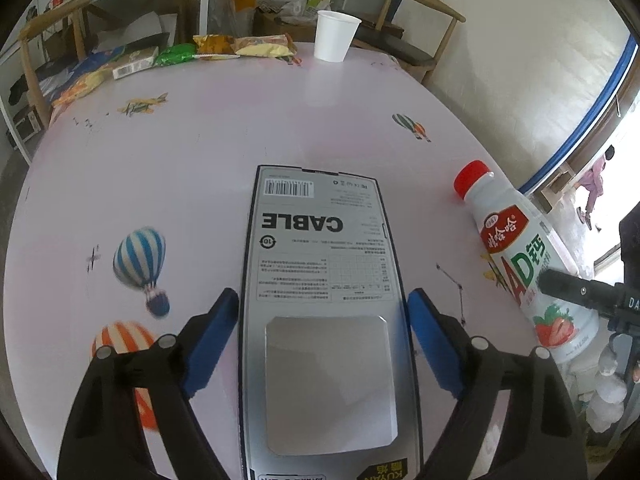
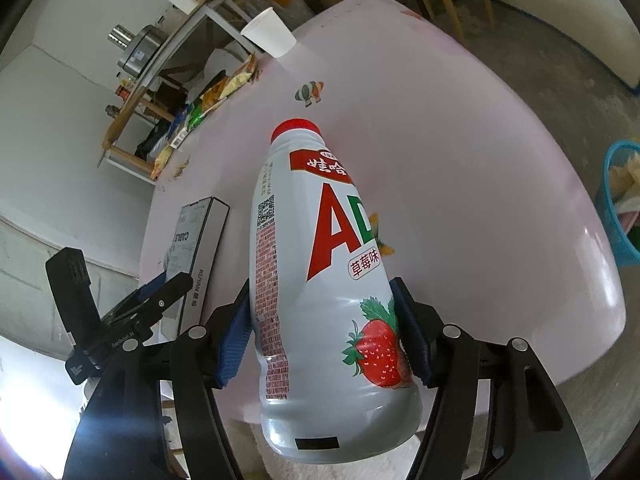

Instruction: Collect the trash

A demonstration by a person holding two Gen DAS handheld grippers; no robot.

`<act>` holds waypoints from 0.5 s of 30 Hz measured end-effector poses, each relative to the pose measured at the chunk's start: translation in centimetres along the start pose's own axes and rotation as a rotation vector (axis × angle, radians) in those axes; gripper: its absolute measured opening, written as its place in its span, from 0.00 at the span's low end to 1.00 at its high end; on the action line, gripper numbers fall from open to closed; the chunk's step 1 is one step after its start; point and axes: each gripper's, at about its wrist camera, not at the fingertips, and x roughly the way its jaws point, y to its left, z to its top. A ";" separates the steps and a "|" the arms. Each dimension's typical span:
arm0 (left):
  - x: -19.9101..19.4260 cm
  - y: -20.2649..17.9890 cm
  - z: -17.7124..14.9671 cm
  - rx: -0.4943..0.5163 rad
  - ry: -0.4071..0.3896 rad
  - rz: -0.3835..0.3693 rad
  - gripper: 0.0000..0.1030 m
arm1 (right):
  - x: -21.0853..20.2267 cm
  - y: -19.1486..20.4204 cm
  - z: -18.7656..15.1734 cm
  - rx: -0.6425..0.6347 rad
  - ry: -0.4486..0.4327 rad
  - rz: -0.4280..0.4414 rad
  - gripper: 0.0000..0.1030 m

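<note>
A grey box (image 1: 320, 240) printed CABLE lies flat on the pink table (image 1: 240, 128). My left gripper (image 1: 324, 300) straddles its near half, blue pads alongside both long edges. The left pad (image 1: 218, 332) meets the edge and a sliver of gap shows at the right one. My right gripper (image 2: 324, 292) is shut on a white strawberry-drink bottle (image 2: 320, 240) with a red cap, pads pressing both sides of its lower body. The bottle (image 1: 520, 248) hangs tilted over the table's right edge. In the right wrist view the box (image 2: 192, 236) and left gripper (image 2: 156, 288) are at the left.
A white paper cup (image 1: 335, 36) stands at the table's far edge, with several snack wrappers (image 1: 240, 46) strewn to its left. A blue basket (image 2: 618, 208) holding some items sits on the floor beyond the table's right side. Wooden chairs (image 1: 420, 24) and a shelf stand behind the table.
</note>
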 end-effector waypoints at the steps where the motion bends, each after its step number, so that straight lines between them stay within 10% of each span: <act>1: -0.4 0.1 -0.5 -0.012 0.003 -0.005 0.81 | -0.2 0.0 -0.2 0.003 0.001 0.001 0.60; 15: -3.3 0.9 -5.6 -0.064 0.015 0.004 0.85 | 0.0 0.9 -1.4 0.006 0.045 0.008 0.64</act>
